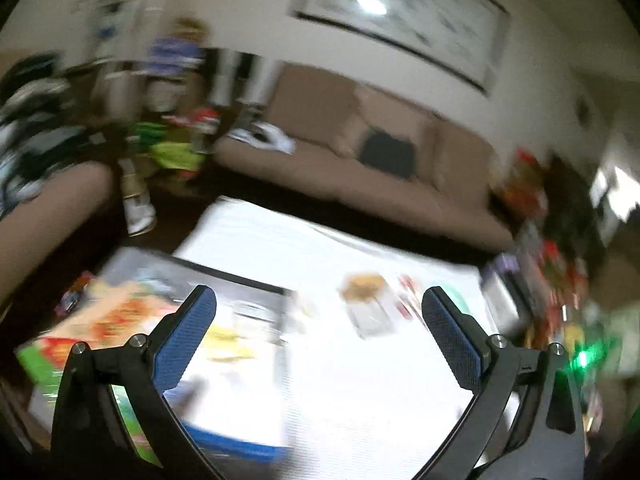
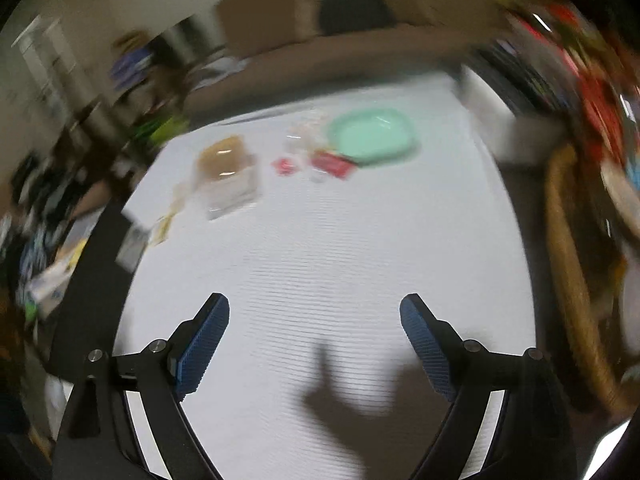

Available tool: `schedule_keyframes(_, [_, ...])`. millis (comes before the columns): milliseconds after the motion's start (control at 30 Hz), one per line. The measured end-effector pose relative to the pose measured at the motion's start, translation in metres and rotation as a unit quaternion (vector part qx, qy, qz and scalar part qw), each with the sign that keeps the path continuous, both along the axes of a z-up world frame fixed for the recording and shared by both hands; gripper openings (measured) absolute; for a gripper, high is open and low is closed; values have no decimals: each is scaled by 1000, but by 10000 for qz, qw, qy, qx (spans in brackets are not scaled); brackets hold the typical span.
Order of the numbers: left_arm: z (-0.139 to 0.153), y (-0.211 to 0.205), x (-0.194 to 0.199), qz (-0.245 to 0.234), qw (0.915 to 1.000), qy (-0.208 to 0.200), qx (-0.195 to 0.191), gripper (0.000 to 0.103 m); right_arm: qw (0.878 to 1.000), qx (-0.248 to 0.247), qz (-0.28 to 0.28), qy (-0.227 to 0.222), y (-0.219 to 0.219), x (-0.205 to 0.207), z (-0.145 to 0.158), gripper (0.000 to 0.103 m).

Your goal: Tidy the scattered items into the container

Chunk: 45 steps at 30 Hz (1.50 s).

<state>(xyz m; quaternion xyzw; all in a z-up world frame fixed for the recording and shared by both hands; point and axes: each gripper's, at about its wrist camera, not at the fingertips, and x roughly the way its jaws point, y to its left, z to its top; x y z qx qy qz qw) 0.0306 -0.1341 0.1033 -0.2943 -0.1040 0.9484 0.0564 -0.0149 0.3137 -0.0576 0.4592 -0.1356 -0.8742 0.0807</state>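
Both views are motion-blurred. In the left wrist view my left gripper [image 1: 319, 293] is open and empty above a white table [image 1: 360, 380]. Beyond it lie a clear box with a brown top [image 1: 366, 300] and small red items [image 1: 406, 296]. A dark open container [image 1: 240, 288] sits at the table's left, with a yellow item [image 1: 228, 340] in it. My right gripper [image 2: 315, 300] is open and empty over bare tabletop. Far ahead of it are the clear brown-topped box [image 2: 226, 172], red packets [image 2: 332, 164] and a mint-green tray [image 2: 370, 134].
A colourful carton [image 1: 100, 320] lies at the left by the dark container. A tan sofa [image 1: 360, 152] runs behind the table. A white box [image 2: 492, 120] stands at the table's far right corner, and a wicker basket [image 2: 568, 260] sits beside the right edge.
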Motion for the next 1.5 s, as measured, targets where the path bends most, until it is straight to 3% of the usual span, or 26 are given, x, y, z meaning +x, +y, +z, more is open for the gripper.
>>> schedule_keyframes(100, [-42, 86, -31, -567, 9966, -220, -553, 103, 9998, -66, -27, -204, 15, -12, -11, 90])
schedule_keyframes(200, [-97, 136, -63, -359, 9892, -512, -1329, 103, 9999, 8, 55, -127, 18, -24, -10, 90])
schedule_keyframes(267, [-140, 152, -84, 191, 9734, -525, -2221, 103, 9997, -80, 120, -197, 20, -30, -11, 90])
schedule_keyframes(333, [-177, 150, -101, 560, 9568, -708, -2763, 102, 9995, -177, 158, -203, 22, -32, -12, 90])
schedule_keyframes(467, [-210, 126, -124, 855, 9577, -1254, -2446, 102, 9994, 37, 294, -149, 18, -37, -8, 90])
schedule_keyframes(567, [-222, 112, -140, 1199, 9463, -1326, -2693, 102, 9982, 164, 546, -177, 17, -42, -13, 90])
schedule_keyframes(733, [-243, 114, -166, 1219, 9320, -1406, -3111, 102, 9981, 274, 370, -406, 31, -44, -30, 90])
schedule_keyframes(800, [-244, 110, -171, 1105, 9394, -1361, -2945, 96, 9985, 130, 296, -444, 36, -44, -32, 90])
schedule_keyframes(933, [-250, 89, -179, 762, 9648, -1604, -1939, 71, 9987, 41, 268, -439, 32, -47, -33, 90])
schedule_keyframes(967, [-250, 81, -181, 597, 9732, -1658, -1476, 42, 9986, 18, 278, -448, 30, -47, -34, 90])
schedule_keyframes(1000, [-249, 73, -181, 525, 9781, -1646, -1158, 1, 9985, -16, 287, -468, 27, -46, -36, 90])
schedule_keyframes(1133, [-249, 51, -171, 308, 9836, -1721, -447, 0, 9976, -123, 383, -571, 14, -44, -43, 90])
schedule_keyframes(1333, [-208, 59, -136, -189, 9906, -1357, 34, 0, 9973, -52, 588, -431, -1, -37, -33, 90])
schedule_keyframes(1400, [-189, 58, -136, -227, 9910, -1321, -52, 0, 9976, -73, 564, -396, -1, -37, -31, 90])
schedule_keyframes(1467, [-179, 61, -131, 97, 9902, -1265, -587, 2, 9977, -230, 485, -414, 3, -36, -30, 90])
schedule_keyframes(1500, [-180, 62, -133, 286, 9866, -1308, -928, 9, 9975, -331, 451, -438, 5, -36, -31, 90])
